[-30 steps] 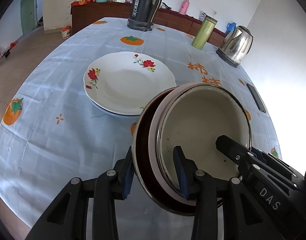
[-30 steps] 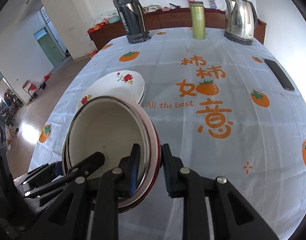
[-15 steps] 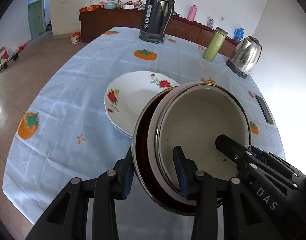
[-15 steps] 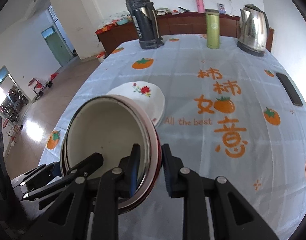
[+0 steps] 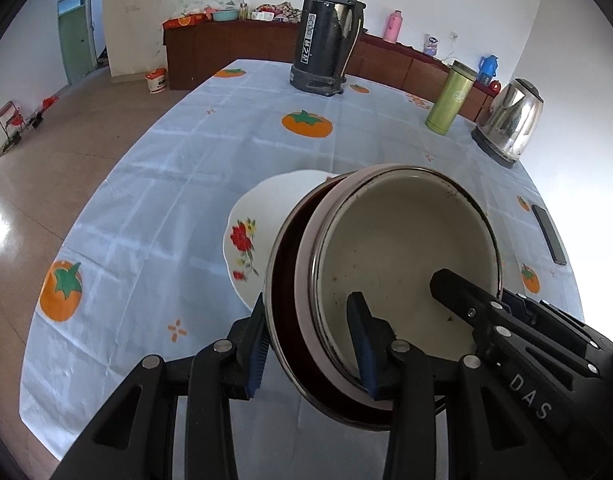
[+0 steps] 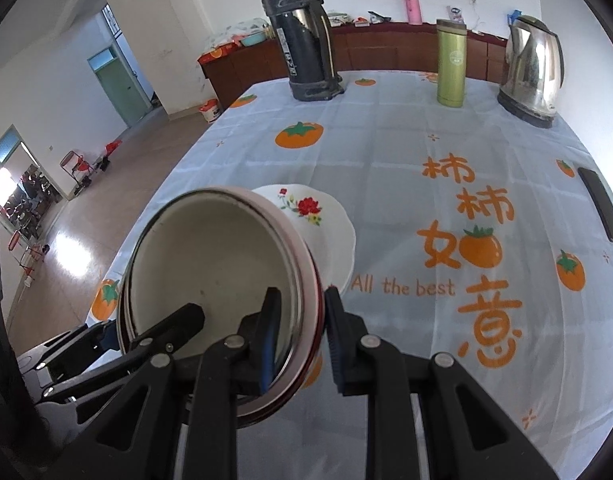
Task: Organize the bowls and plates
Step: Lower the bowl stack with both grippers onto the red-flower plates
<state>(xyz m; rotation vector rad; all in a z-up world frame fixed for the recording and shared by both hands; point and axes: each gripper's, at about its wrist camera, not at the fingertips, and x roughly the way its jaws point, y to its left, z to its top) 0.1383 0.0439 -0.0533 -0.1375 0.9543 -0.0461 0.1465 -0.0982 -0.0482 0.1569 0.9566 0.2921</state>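
I hold stacked bowls (image 5: pixel 402 256), a cream enamel one nested in a dark red one, between both grippers, tilted and well above the table. My left gripper (image 5: pixel 306 344) is shut on their left rim. My right gripper (image 6: pixel 300 340) is shut on the right rim of the bowls (image 6: pixel 218 264). Below and behind the bowls lie stacked white plates with red flowers (image 5: pixel 258 224), seen also in the right wrist view (image 6: pixel 326 228). The bowls hide much of the plates.
On the light blue tablecloth (image 6: pixel 406 152) stand a dark thermos (image 5: pixel 326 32), a green tumbler (image 5: pixel 450 100) and a steel kettle (image 5: pixel 510 120) at the far side. A black phone (image 6: pixel 600 204) lies at the right edge. Floor drops off left.
Both grippers have lifted the bowls higher and drawn back; the plates now look smaller and lie farther under the bowls. The grip has not changed.
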